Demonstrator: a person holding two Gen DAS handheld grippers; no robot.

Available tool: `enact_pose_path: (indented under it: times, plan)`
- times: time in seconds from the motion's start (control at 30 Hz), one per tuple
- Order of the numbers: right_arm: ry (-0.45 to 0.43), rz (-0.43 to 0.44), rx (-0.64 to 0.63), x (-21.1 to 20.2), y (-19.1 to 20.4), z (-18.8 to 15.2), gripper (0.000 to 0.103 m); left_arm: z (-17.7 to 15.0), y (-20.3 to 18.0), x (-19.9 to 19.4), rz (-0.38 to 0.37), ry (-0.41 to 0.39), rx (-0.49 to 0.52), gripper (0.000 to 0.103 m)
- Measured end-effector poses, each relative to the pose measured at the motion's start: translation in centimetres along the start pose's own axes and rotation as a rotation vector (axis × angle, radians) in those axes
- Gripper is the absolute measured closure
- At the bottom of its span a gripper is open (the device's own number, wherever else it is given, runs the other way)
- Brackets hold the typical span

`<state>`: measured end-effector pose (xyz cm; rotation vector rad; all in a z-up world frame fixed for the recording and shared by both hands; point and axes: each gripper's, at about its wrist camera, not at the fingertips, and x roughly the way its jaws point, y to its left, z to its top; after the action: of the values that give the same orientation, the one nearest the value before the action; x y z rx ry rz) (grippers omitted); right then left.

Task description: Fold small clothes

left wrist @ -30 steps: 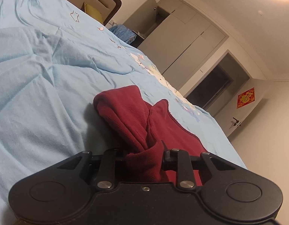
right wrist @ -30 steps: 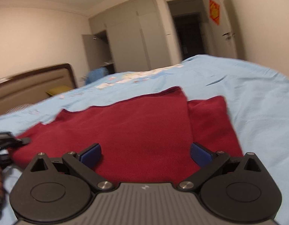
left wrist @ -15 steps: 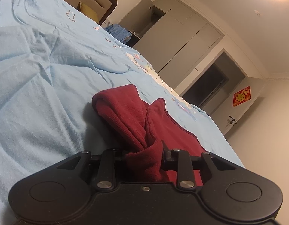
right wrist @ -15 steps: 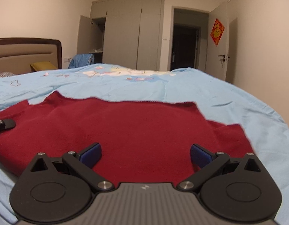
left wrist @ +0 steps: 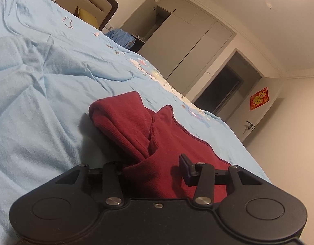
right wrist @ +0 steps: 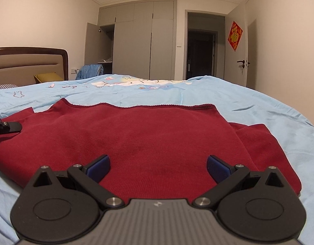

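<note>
Left tongs (left wrist: 154, 170) parted round bunched red top (right wrist: 157, 138), right tongs (right wrist: 158, 166) wide, empty; sleeve fold prob. springs loose w/o pressing.

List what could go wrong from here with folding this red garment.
1. The left gripper stands open around a bunched fold of the red garment; pulling away may drag that loose fold out of shape.
2. The right gripper is open and holds nothing, so the spread body could shift on the wrinkled blue bedsheet.
3. The sleeve on the right side lies partly tucked under the body and may end up trapped unevenly in the next fold.
</note>
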<state>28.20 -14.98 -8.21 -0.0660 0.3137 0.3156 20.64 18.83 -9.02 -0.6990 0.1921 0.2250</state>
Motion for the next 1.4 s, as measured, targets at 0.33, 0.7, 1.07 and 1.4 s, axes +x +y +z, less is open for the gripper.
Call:
enact_pose_path:
  times: [0.33,0.7,1.07,1.4]
  plan:
    - [-0.009,0.003,0.011,-0.2,-0.1,0.0,0.000,1.8,0.1,-0.1,0.047,0.022,-0.157,0.069]
    - [-0.158,-0.101,0.098,-4.3,-2.0,-0.1,0.000,3.3,-8.9,-1.0,0.010,-0.008,0.297,0.085]
    - [-0.210,-0.365,0.231,-7.0,-9.0,0.5,0.000,-2.7,-19.6,0.4,-0.229,0.189,0.681,0.085]
    - [-0.139,-0.377,0.391,-5.7,-13.0,-1.8,0.000,-7.8,-20.1,0.8,-0.267,0.321,0.915,0.068]
